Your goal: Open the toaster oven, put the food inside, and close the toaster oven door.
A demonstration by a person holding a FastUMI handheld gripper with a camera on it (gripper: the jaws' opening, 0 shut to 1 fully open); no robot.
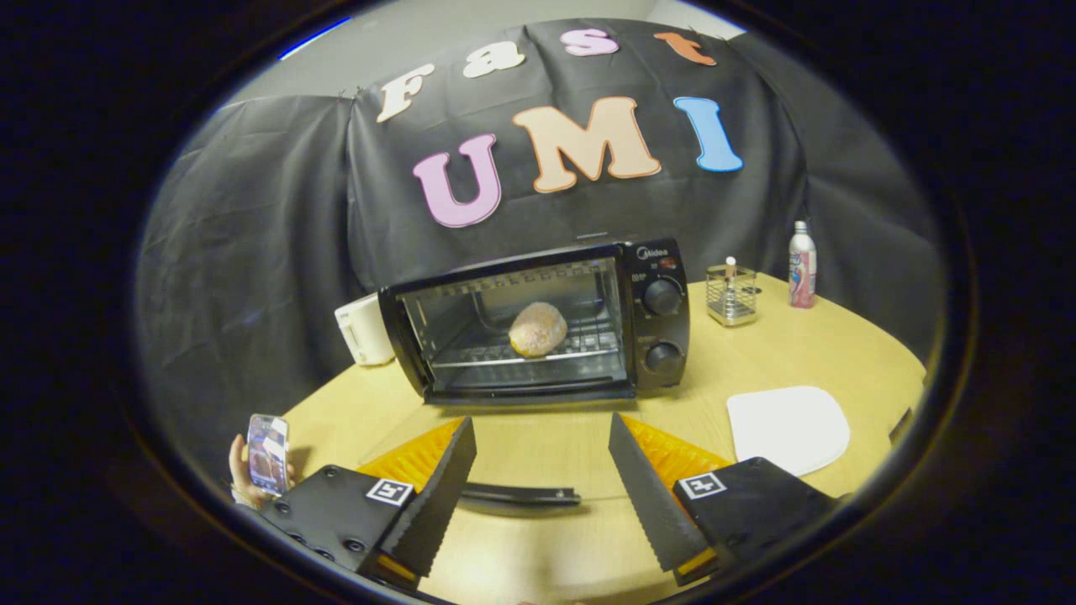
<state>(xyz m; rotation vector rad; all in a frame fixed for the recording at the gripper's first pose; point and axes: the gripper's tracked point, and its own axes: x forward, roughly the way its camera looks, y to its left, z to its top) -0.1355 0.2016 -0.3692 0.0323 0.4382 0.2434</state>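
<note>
Tongs spread empty, bun inside toaster oven beyond them

A round-edged wooden table with a pale yellow top stands in front of a black cloth hung as the wall, creased and draped in folds. Above the cloth shows a strip of plain grey wall, with a thin blue-white line of light at its upper left. The light falls evenly on the tabletop, with a soft sheen.
</note>
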